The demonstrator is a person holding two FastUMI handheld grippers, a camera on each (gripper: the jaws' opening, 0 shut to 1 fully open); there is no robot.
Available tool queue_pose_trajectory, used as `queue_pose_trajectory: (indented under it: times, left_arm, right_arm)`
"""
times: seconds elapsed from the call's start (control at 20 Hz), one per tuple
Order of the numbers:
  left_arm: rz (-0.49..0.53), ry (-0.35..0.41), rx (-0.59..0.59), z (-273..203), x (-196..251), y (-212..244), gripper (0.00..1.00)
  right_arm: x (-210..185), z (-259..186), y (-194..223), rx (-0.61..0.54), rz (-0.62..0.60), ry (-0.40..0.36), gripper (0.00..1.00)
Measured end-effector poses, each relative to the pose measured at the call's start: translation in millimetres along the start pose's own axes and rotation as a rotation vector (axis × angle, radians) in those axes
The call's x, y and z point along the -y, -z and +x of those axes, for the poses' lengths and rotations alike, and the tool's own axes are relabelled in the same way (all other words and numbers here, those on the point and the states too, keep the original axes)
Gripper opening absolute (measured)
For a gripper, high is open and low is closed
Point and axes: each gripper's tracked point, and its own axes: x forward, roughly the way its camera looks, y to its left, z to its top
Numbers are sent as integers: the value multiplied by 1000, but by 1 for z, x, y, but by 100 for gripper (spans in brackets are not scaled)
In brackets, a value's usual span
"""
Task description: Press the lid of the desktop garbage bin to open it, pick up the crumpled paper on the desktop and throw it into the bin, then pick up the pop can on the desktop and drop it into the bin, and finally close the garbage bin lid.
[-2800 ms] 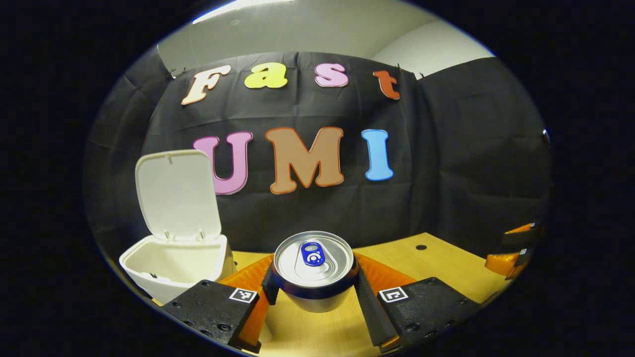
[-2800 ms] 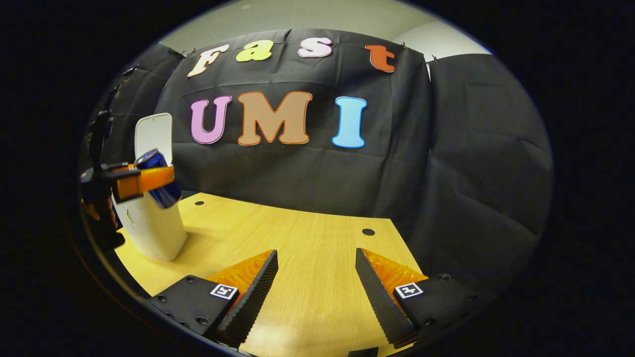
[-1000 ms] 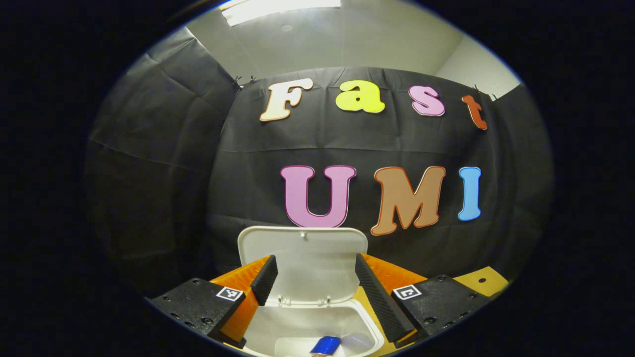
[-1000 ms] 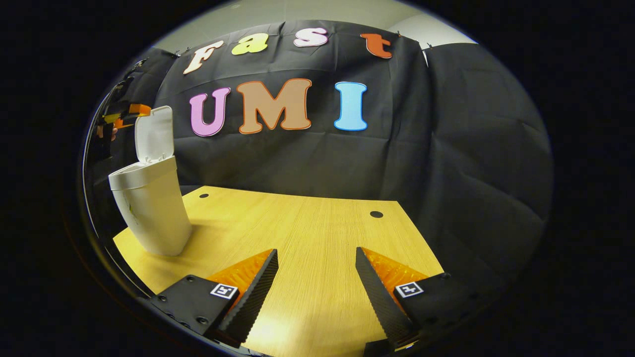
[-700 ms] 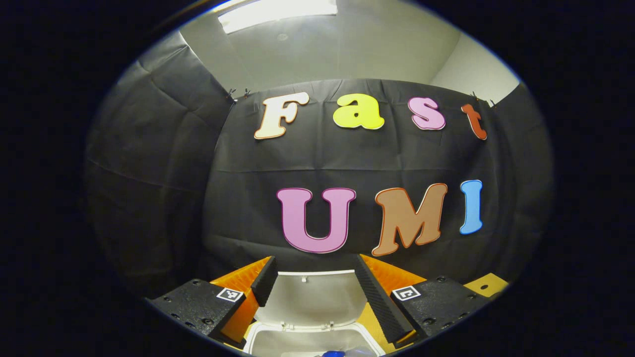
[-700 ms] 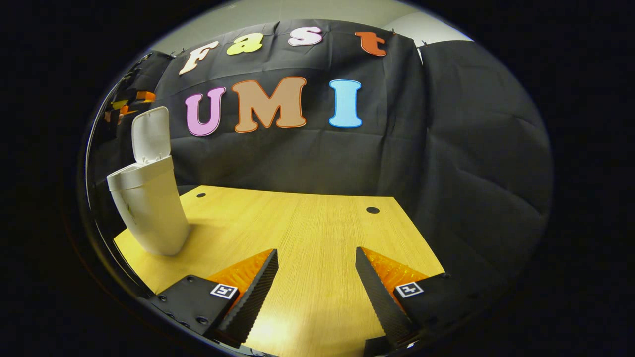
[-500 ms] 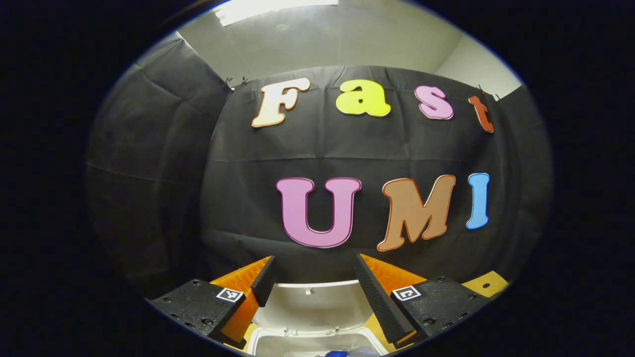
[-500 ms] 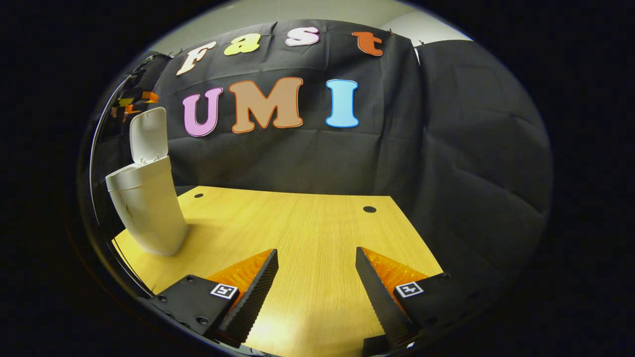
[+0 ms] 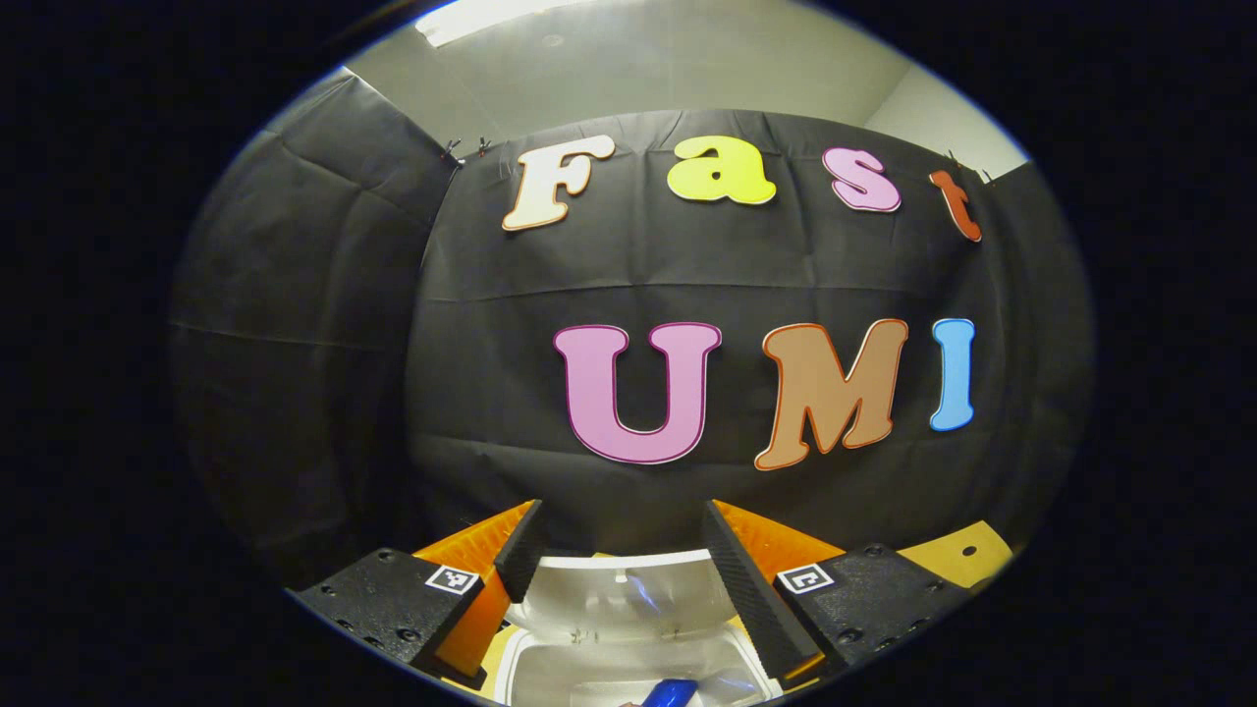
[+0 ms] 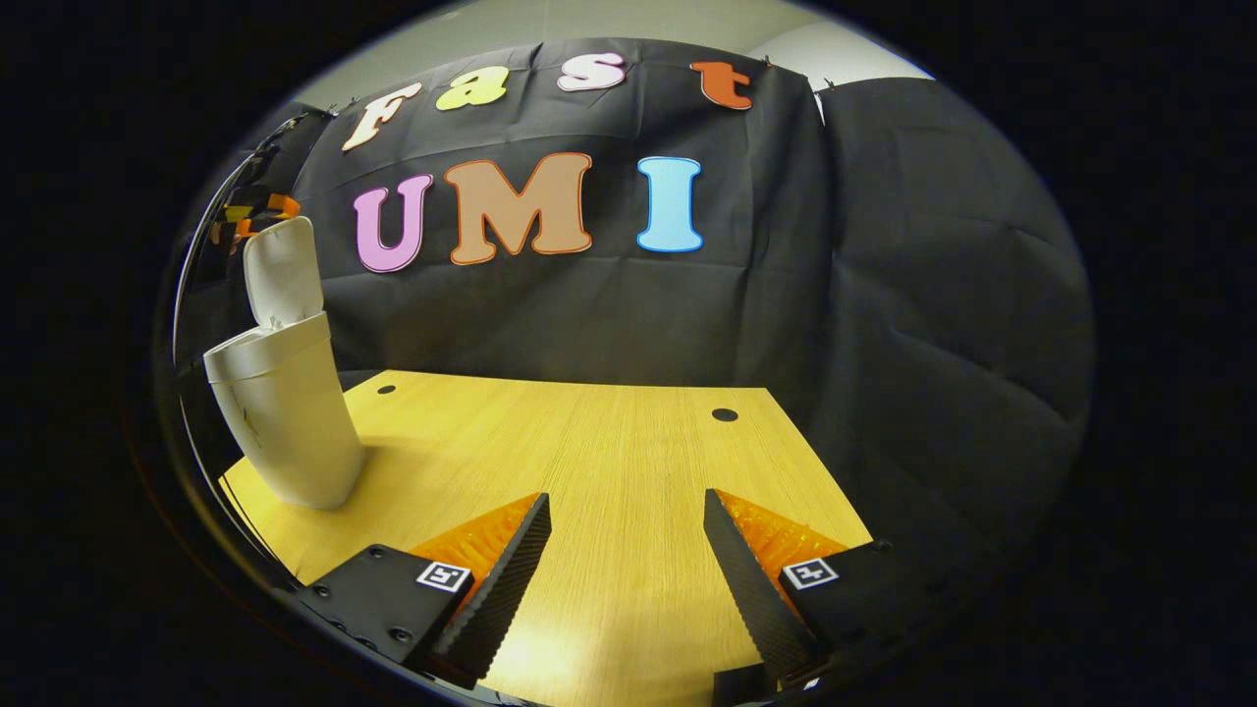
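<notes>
The left claw (image 9: 619,545) is hanging over the open bin (image 9: 628,673), its two fingers (image 9: 522,550) spread apart and gripping nothing; the bin's mouth is showing between and below them in the left gripper view. The lid (image 9: 628,594) is standing raised at the far side of the mouth, just beyond the fingertips, with its inner face toward the camera. The can (image 9: 670,693) is lying inside the bin, a blue end of it peeking up at the bottom edge of that view. Something pale is lying beside it in the bin, too blurred to name as the paper. A corner of the worktop (image 9: 957,555) is showing to the right of the bin. In the right gripper view, the right claw (image 10: 627,555) is hovering low over the worktop (image 10: 589,462), well apart from the bin, its fingers (image 10: 496,584) likewise parted and empty. From there the bin (image 10: 285,422) is standing at the far left of the worktop, near its edge, with the lid (image 10: 283,270) tipped up above it. The left claw (image 10: 257,211) is showing small at the lid's upper left, close to its top edge; whether it is touching the lid cannot be told.
</notes>
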Motion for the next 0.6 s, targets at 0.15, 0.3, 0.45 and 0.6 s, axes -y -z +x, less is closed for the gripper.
queue_pose_trajectory:
  times: [0.15, 0.3, 0.45, 0.6]
  left_arm:
    - [-17, -5, 0, -27, 2, 10, 94]
    - [-26, -16, -4, -53, 6, 27, 94]
    - [-22, -32, -4, -82, 11, 51, 94]
    - [18, -54, -11, -102, 15, 84, 92]
  right_arm:
    - [-8, 4, -2, 4, -12, -21, 99]
    - [-18, 6, -6, 5, -20, -47, 99]
    - [-24, 8, -5, 7, -22, -72, 99]
    - [-31, 13, 2, -18, -38, -98, 99]
